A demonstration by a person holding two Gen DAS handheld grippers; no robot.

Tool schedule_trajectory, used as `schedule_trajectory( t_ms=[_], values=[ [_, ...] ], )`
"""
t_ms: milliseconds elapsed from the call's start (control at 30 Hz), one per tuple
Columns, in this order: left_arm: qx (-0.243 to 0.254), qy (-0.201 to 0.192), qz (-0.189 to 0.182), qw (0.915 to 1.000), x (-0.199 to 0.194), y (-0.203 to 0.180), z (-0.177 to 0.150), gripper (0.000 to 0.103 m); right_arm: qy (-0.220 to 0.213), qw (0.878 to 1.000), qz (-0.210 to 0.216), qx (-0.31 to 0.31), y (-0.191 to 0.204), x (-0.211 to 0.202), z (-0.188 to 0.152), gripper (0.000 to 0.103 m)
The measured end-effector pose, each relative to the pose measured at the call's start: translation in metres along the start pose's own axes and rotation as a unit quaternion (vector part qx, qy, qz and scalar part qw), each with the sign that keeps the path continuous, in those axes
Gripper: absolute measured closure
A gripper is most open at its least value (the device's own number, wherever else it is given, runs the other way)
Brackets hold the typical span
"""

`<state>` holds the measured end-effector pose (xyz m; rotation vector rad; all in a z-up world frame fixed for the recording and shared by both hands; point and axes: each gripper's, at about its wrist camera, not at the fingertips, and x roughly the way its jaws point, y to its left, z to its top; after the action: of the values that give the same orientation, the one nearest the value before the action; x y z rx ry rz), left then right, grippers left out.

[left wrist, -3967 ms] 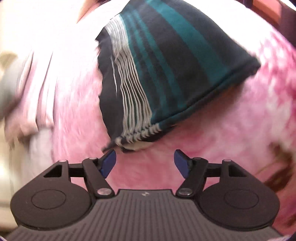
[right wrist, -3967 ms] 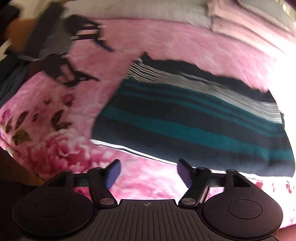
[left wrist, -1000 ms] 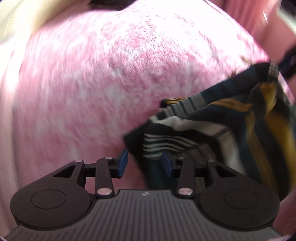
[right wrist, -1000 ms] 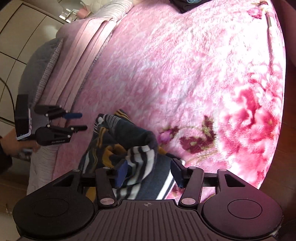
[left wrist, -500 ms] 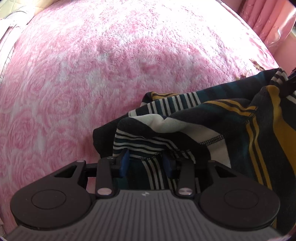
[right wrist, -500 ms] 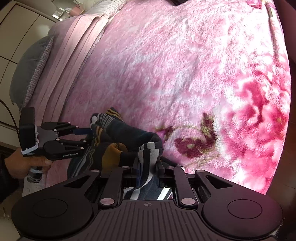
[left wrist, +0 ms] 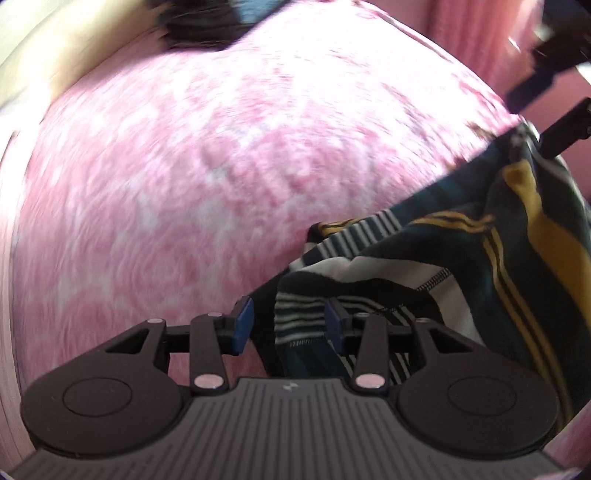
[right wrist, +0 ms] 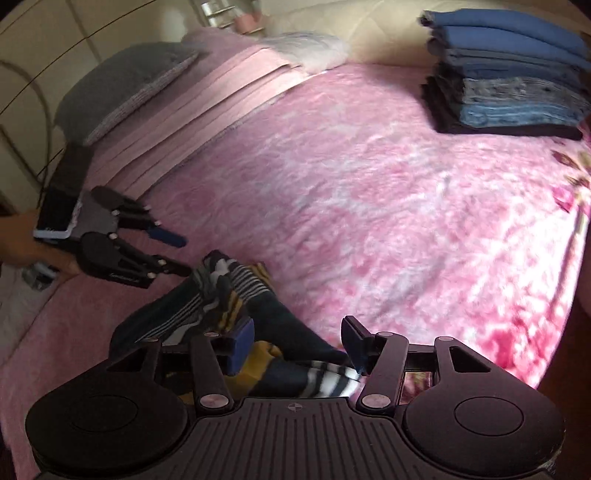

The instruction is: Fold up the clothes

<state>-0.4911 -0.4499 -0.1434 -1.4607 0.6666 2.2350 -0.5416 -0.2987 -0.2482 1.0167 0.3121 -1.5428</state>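
A crumpled dark navy garment with white, teal and yellow stripes (left wrist: 461,251) (right wrist: 280,321) lies on the pink fleece bedspread (right wrist: 369,206). My left gripper (left wrist: 288,328) (right wrist: 184,256) is partly open, and a striped fold of the garment's edge sits between its blue pads without being pinched. My right gripper (right wrist: 297,341) is wide open over the other end of the garment, which lies loose under and between its fingers. In the left wrist view the right gripper (left wrist: 527,123) shows at the upper right, at the garment's far corner.
A stack of folded blue and dark clothes (right wrist: 509,74) stands at the far right of the bed, blurred in the other view as a dark stack (left wrist: 214,22). A grey pillow (right wrist: 129,81) and a folded pink quilt (right wrist: 221,92) lie along the left. A hand (right wrist: 22,236) holds the left gripper.
My right gripper was shut on the garment half a second ago and now stands wide open, the cloth dropped. Both views have swung. The left gripper's gap is unchanged.
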Motion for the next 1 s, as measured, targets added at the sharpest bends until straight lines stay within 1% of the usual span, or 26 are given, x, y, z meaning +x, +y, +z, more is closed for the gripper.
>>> schedule_trajectory(
  t_ms=[100, 167, 233, 267, 300, 333, 367, 400, 433, 467, 533, 567, 633, 700, 767, 867, 933, 967, 1000],
  values=[
    [0.076, 0.010, -0.012, 0.9970, 0.023, -0.012, 0.007, 0.066, 0.064, 0.997, 0.044, -0.027, 0.005, 0.036, 0.000, 0.047],
    [0.075, 0.010, -0.020, 0.9969, 0.024, -0.008, 0.007, 0.066, 0.105, 0.992, 0.060, -0.032, 0.000, 0.054, -0.005, 0.047],
    [0.074, 0.009, -0.029, 0.9968, 0.023, -0.003, 0.006, 0.068, 0.126, 0.989, 0.065, -0.030, -0.005, 0.064, -0.008, 0.047],
    [0.073, 0.009, -0.033, 0.9968, 0.023, -0.001, 0.006, 0.071, 0.130, 0.989, 0.066, -0.024, -0.008, 0.067, -0.009, 0.050],
    [0.072, 0.009, -0.037, 0.9967, 0.023, 0.001, 0.006, 0.075, 0.131, 0.989, 0.067, -0.014, -0.011, 0.068, -0.010, 0.059],
    [0.071, 0.008, -0.041, 0.9966, 0.023, 0.003, 0.006, 0.086, 0.132, 0.989, 0.069, -0.007, -0.013, 0.068, -0.010, 0.066],
    [0.070, 0.008, -0.045, 0.9965, 0.023, 0.005, 0.006, 0.096, 0.131, 0.989, 0.071, -0.004, -0.014, 0.067, -0.010, 0.077],
    [0.069, 0.008, -0.049, 0.9963, 0.023, 0.008, 0.005, 0.096, 0.131, 0.989, 0.074, -0.001, -0.016, 0.065, -0.010, 0.083],
    [0.069, 0.007, -0.053, 0.9962, 0.023, 0.010, 0.005, 0.096, 0.130, 0.989, 0.076, 0.002, -0.017, 0.063, -0.010, 0.085],
    [0.052, -0.002, -0.043, 0.9977, 0.017, 0.015, 0.004, 0.096, 0.130, 0.988, 0.079, 0.005, -0.019, 0.061, -0.010, 0.086],
    [0.015, -0.016, -0.030, 0.9993, 0.014, 0.025, 0.000, 0.097, 0.108, 0.991, 0.075, 0.029, -0.027, 0.052, -0.006, 0.087],
    [-0.004, -0.014, -0.028, 0.9995, 0.018, 0.029, -0.002, 0.097, 0.101, 0.991, 0.074, 0.049, -0.032, 0.051, -0.005, 0.087],
    [-0.014, -0.005, -0.023, 0.9996, 0.030, 0.025, -0.004, 0.097, 0.102, 0.989, 0.072, 0.078, -0.038, 0.057, -0.010, 0.087],
    [-0.024, 0.000, -0.016, 0.9996, 0.039, 0.023, -0.006, 0.096, 0.112, 0.989, 0.066, 0.074, -0.038, 0.066, -0.018, 0.087],
    [-0.050, 0.001, -0.012, 0.9987, 0.046, 0.023, -0.004, 0.096, 0.109, 0.989, 0.064, 0.078, -0.041, 0.068, -0.021, 0.086],
    [-0.048, 0.006, -0.006, 0.9988, 0.050, 0.018, 0.001, 0.096, 0.101, 0.990, 0.059, 0.079, -0.044, 0.062, -0.026, 0.086],
    [-0.045, 0.010, -0.007, 0.9989, 0.052, 0.017, 0.004, 0.096, 0.095, 0.989, 0.057, 0.096, -0.045, 0.055, -0.031, 0.086],
    [-0.047, 0.011, -0.011, 0.9988, 0.052, 0.018, 0.004, 0.095, 0.094, 0.988, 0.058, 0.107, -0.047, 0.054, -0.035, 0.084],
    [-0.050, 0.011, -0.014, 0.9986, 0.052, 0.020, 0.004, 0.094, 0.093, 0.987, 0.058, 0.118, -0.049, 0.054, -0.038, 0.078]
  ],
)
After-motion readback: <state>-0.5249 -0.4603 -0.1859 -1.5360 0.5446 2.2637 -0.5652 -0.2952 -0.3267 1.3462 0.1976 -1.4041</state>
